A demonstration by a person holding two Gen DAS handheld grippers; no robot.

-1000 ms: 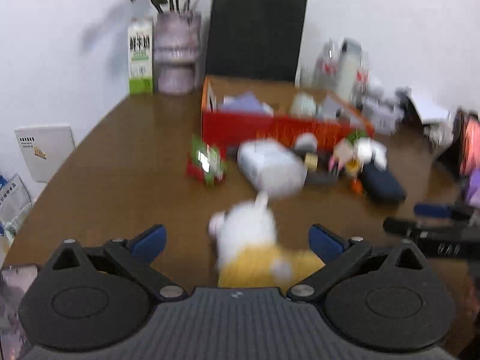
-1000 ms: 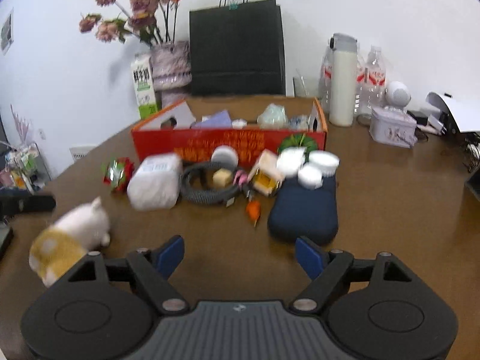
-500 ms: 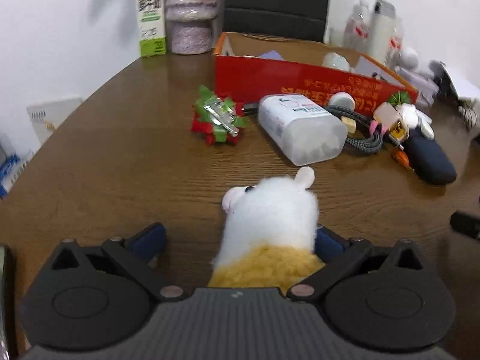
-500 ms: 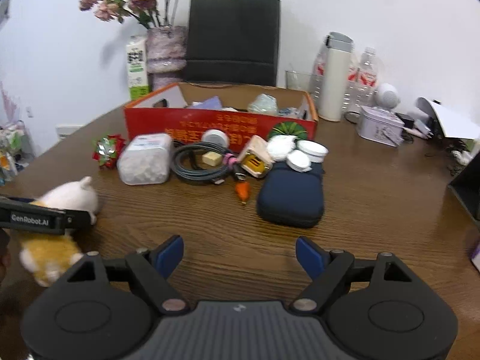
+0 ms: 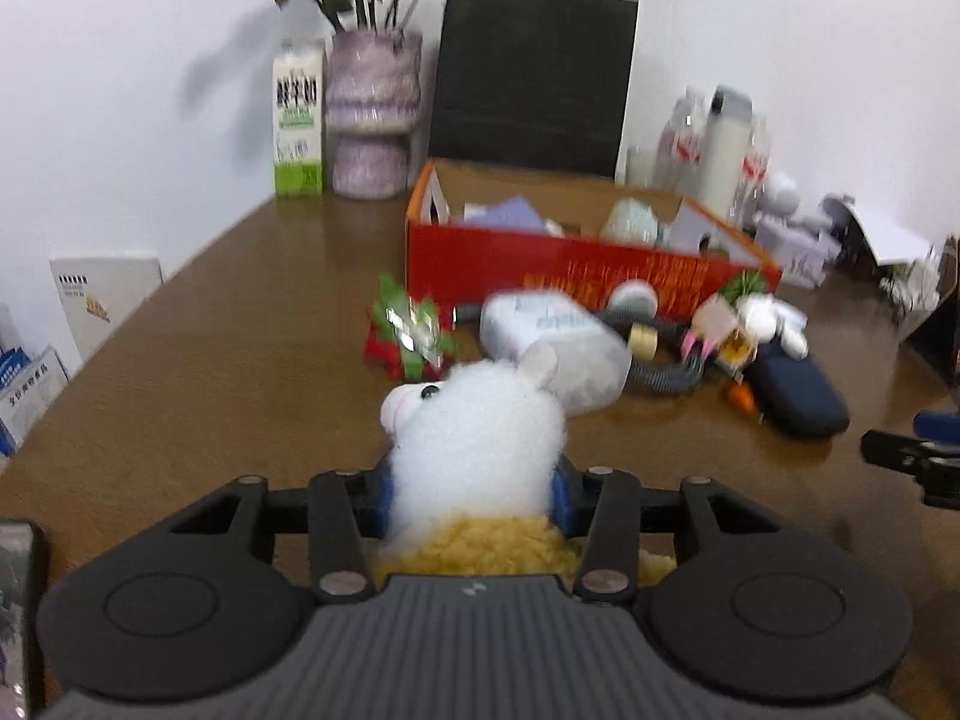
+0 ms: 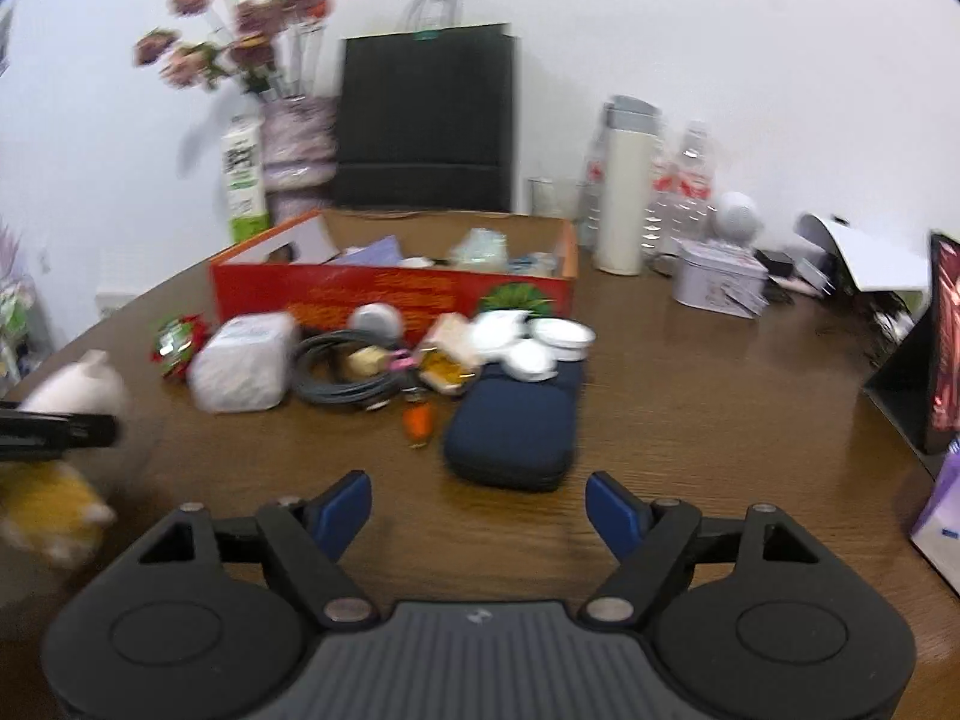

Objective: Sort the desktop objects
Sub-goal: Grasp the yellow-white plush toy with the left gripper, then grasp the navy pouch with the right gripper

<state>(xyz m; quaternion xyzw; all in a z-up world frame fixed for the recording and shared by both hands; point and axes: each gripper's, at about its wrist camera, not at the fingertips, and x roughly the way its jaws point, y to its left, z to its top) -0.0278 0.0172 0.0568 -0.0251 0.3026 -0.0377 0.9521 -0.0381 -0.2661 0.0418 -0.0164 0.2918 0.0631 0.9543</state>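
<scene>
- Our left gripper (image 5: 471,495) is closing its jaws on the plush toy (image 5: 477,444); the blue pads press into its white fur on both sides, just above the yellow body.
- Our right gripper (image 6: 477,507) is closing slightly, yet its jaws stand wide apart with nothing between them, above bare wood just short of the navy pouch (image 6: 513,429).
- In the right wrist view the toy sits near the table's left edge, well apart from the red cardboard box (image 6: 384,294).
- We judge the sorting partly done: the box already holds several things.
- Left outside, along the box's front wall: a white plastic container (image 5: 555,348), a red-and-green bow (image 5: 408,339), a coiled grey cable (image 6: 345,369), white round lids (image 6: 534,342), the pouch and small bits.
</scene>
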